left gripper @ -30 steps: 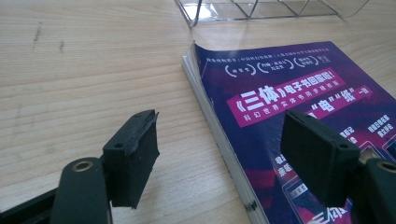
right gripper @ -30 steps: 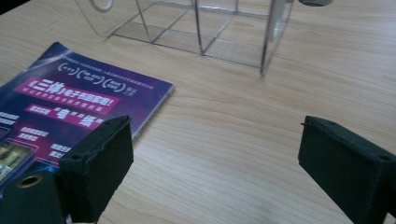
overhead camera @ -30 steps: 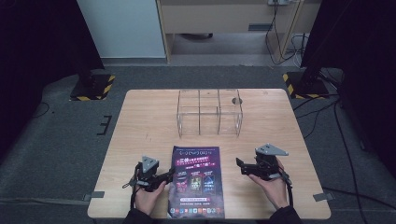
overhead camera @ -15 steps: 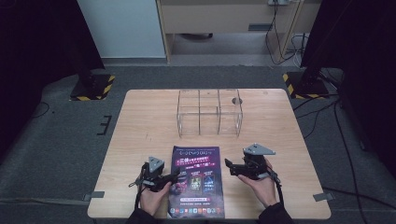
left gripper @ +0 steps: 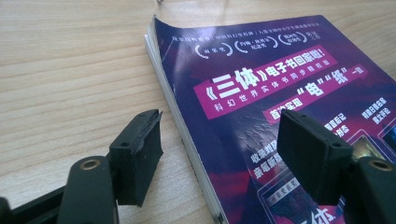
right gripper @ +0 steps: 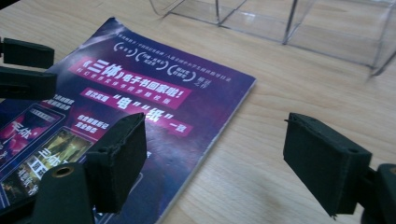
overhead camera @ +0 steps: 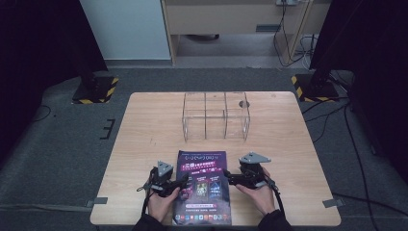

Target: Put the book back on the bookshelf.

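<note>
Two released grippers, left gripper (overhead camera: 184, 180) and right gripper (overhead camera: 228, 179), straddling the magazine's (overhead camera: 202, 185) side edges.

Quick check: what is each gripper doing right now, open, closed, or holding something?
Left gripper: open, jaws astride the magazine's left edge, not pressing.
Right gripper: open, jaws just been closing, astride the magazine's right edge, nothing gripped.

The magazine (left gripper: 289, 116) runs off the frame's lower and right edges; its small print stays unreadable
</note>
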A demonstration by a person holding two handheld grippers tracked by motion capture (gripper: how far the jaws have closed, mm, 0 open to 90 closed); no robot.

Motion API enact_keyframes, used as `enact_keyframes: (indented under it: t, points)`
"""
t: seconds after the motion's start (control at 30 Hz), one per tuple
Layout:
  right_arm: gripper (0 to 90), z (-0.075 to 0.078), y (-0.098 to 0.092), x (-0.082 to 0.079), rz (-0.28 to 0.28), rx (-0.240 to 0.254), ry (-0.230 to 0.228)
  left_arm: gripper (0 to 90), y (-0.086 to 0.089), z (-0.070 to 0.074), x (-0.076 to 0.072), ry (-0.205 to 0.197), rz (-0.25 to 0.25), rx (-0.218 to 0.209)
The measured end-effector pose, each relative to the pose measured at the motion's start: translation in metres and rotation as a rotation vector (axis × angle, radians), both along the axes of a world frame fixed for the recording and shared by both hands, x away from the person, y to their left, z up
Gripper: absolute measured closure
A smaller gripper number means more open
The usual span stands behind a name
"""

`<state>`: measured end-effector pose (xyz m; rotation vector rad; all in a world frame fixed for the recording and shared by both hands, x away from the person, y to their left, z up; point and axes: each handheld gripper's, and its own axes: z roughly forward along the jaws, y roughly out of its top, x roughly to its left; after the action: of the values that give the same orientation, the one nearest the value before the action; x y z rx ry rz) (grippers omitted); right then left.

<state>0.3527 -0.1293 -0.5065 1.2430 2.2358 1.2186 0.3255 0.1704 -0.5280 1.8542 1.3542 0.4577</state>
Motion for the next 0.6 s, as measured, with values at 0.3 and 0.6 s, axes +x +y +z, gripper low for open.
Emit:
enact_keyframes:
  t: [0.3,0.6]
  points:
    - [24.3,-0.013,0.016,-0.002,0.028,-0.015,0.032,30.1,-0.004,-0.004,0.002,0.012,-0.002,-0.005]
    - [26.1,-0.02,0.022,-0.002,0.035,-0.015,0.043,29.6,-0.01,-0.006,0.004,0.01,0.0,-0.008]
